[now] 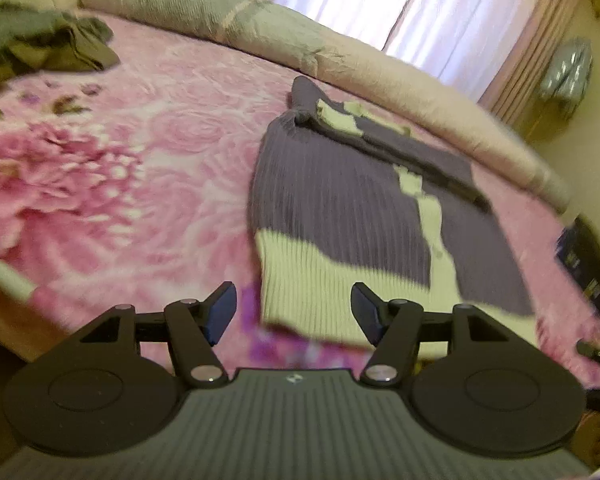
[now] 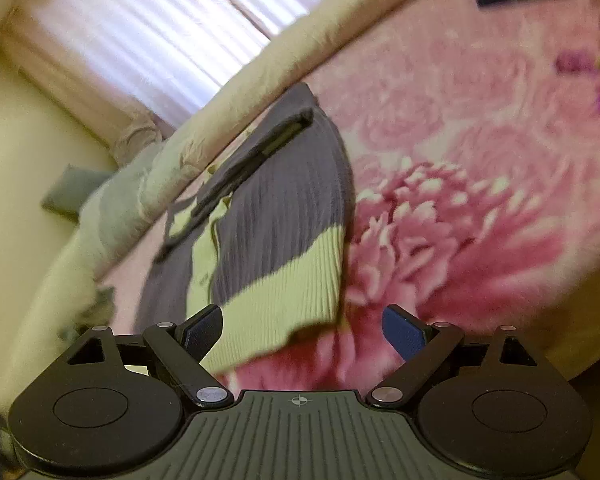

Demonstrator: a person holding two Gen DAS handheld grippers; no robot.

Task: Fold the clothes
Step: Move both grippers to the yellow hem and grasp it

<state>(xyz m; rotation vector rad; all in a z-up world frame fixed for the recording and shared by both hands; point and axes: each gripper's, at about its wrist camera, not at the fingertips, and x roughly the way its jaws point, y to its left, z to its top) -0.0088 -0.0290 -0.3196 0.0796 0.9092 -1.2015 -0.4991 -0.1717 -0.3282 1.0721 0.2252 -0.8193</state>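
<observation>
Two sets of black tongs with blue pads hang over a bed covered by a pink floral plush blanket (image 1: 140, 184), and both stand wide apart with nothing between the pads. Taking the ribbed purple knit sweater with a cream hem band (image 1: 340, 216) as the landmark: it lies flat on the blanket, partly folded, with a purple sleeve laid across its upper part and a cream strip running down its front. The left tongs (image 1: 294, 310) hover just above the cream hem, the hem's corner showing in the gap between the open pads without touching them. The right tongs (image 2: 302, 330) hover over the same hem end of the sweater (image 2: 276, 216), its cream edge near the pad on the left side of that view, contact not clear through the blur. Beyond the sweater's far side runs a long roll of beige quilted bedding (image 1: 380, 68), with pale pink curtains (image 1: 400, 4) behind it. Well apart from the sweater, at the far corner of the blanket, sits a crumpled heap of olive-grey clothing (image 1: 48, 44).
</observation>
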